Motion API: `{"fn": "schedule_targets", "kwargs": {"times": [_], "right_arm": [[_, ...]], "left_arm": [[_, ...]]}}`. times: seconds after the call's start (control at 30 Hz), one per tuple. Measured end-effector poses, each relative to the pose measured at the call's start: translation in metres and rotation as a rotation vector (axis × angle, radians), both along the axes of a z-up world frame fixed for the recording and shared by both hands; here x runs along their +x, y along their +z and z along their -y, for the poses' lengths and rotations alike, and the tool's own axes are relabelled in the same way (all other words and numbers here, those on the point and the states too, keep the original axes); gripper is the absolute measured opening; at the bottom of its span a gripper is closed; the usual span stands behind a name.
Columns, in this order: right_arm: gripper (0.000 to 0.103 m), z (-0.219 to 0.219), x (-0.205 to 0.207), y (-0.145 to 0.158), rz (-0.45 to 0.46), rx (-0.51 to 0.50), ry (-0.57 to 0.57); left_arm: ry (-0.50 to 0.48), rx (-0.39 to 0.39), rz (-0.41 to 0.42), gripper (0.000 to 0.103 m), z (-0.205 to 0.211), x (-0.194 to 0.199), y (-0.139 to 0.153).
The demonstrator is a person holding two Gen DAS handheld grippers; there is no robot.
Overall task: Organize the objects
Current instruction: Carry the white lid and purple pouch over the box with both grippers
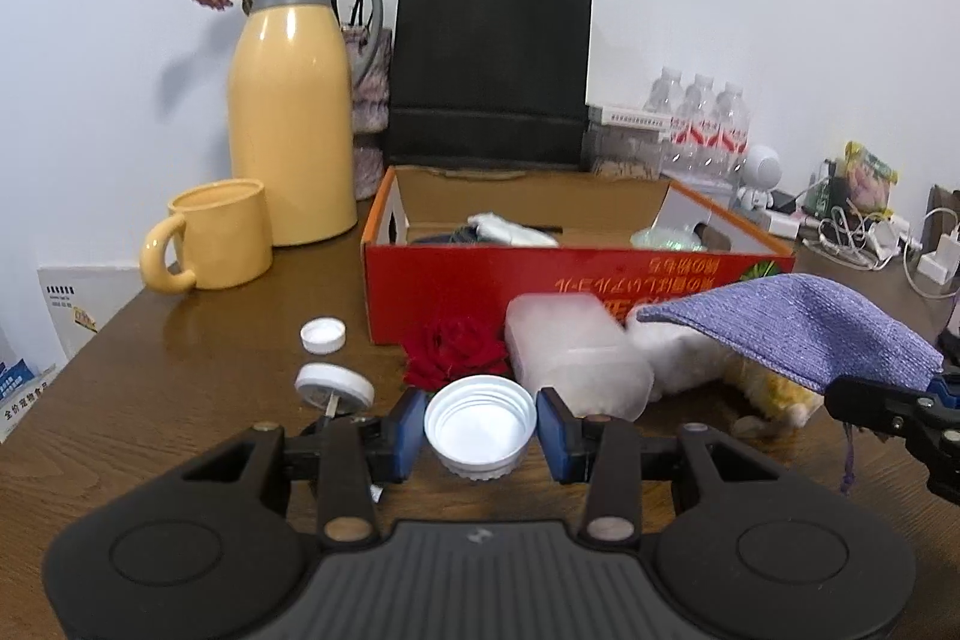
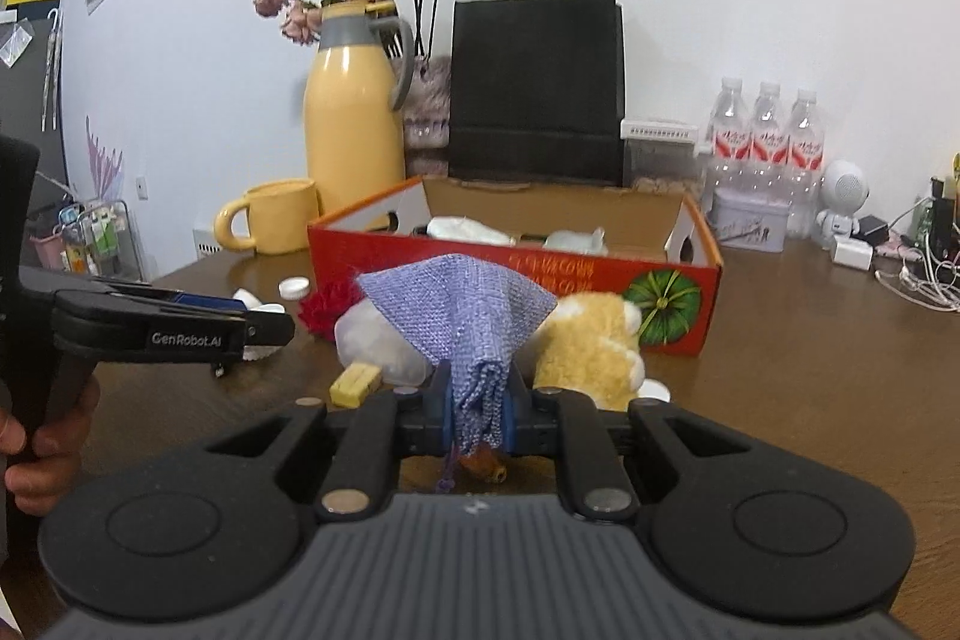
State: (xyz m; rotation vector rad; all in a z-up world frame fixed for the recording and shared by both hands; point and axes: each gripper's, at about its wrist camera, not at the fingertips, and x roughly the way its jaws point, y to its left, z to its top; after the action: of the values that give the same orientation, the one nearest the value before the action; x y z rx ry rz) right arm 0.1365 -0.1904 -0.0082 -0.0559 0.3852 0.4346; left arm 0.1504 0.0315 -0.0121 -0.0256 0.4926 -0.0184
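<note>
Purple pouch [image 2: 465, 304] is pinched by its gathered neck in the right hand-held gripper [image 2: 477, 415], off the table [image 2: 810, 370] and just short of the red box [image 2: 510, 274]. Left hand-held gripper [image 1: 480, 427] is clamped on a white cap [image 1: 480, 421]. A few things already lie in the box — but two small lids [image 1: 324, 334], a red flower [image 1: 453, 355], a plastic tub [image 1: 576, 358] and a plush toy [image 2: 591, 346] wait outside, so I judge most sorting is left

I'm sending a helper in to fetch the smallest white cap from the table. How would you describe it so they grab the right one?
Start at the yellow ceramic mug by the red cardboard box. On the brown wooden table in front of the mug lies the small white plastic cap, open side up. It is smaller than the white disc nearer the camera and the wide ribbed white lid.
</note>
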Motion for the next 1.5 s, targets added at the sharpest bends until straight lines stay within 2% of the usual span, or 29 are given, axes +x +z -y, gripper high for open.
{"fn": "schedule_targets", "kwargs": {"times": [0.37,0.7,1.3,1.5], "right_arm": [[0.015,0.004,0.003,0.017,0.053,0.006,-0.023],[0.015,0.005,0.035,0.033,0.109,0.014,-0.054],[0.015,-0.006,0.127,0.041,0.132,-0.002,-0.061],[0.015,-0.009,0.157,0.034,0.100,-0.012,-0.066]], "left_arm": [[-0.027,0.008,0.064,0.039,0.020,0.003,0.034],[-0.028,0.000,0.094,0.039,0.044,0.040,0.059],[0.044,-0.004,0.088,0.039,0.053,0.128,0.065],[0.064,0.005,0.083,0.039,0.051,0.158,0.063]]}}
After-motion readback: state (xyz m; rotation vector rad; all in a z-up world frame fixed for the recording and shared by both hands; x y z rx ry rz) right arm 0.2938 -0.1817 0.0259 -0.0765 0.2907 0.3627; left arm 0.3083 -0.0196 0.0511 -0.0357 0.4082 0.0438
